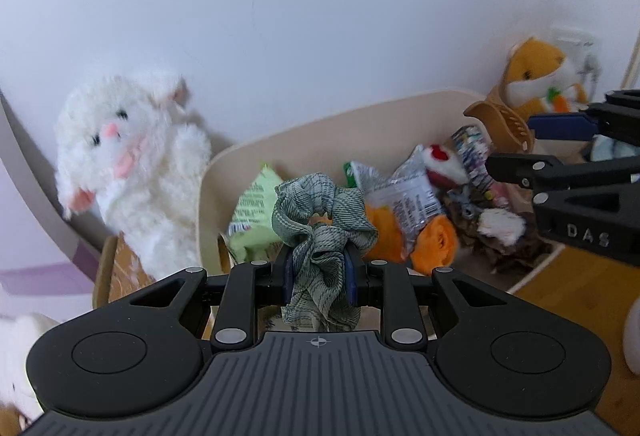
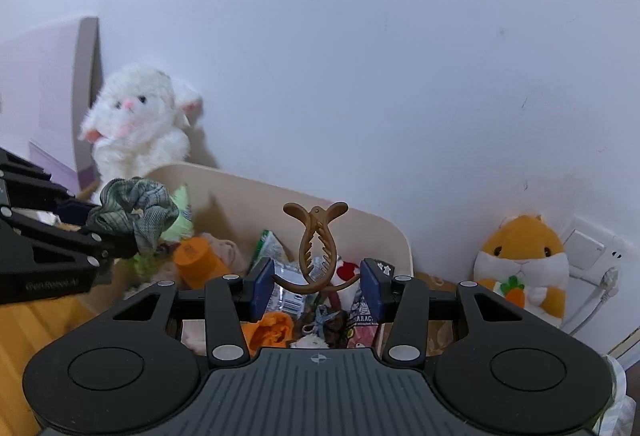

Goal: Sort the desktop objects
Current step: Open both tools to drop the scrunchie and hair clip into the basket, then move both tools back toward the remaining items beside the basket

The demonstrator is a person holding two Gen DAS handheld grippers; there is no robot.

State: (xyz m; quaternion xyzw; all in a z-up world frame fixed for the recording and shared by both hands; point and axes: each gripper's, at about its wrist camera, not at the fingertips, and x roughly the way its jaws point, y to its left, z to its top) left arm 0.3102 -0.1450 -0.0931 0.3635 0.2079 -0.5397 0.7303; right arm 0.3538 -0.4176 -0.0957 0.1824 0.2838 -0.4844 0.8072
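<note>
My left gripper is shut on a green plaid scrunchie, which bunches up between the blue pads. It hangs over the near left part of a beige bin. In the right wrist view the same scrunchie shows at the left, above the bin's left corner. My right gripper is shut on a brown hair claw clip, held upright by its curved handles over the bin. The left wrist view shows the right gripper at the right with the clip.
The bin holds snack packets, an orange plush and other small things. A white plush lamb leans on the wall left of the bin. An orange hamster plush sits to the right by a wall socket. Wooden desk surrounds the bin.
</note>
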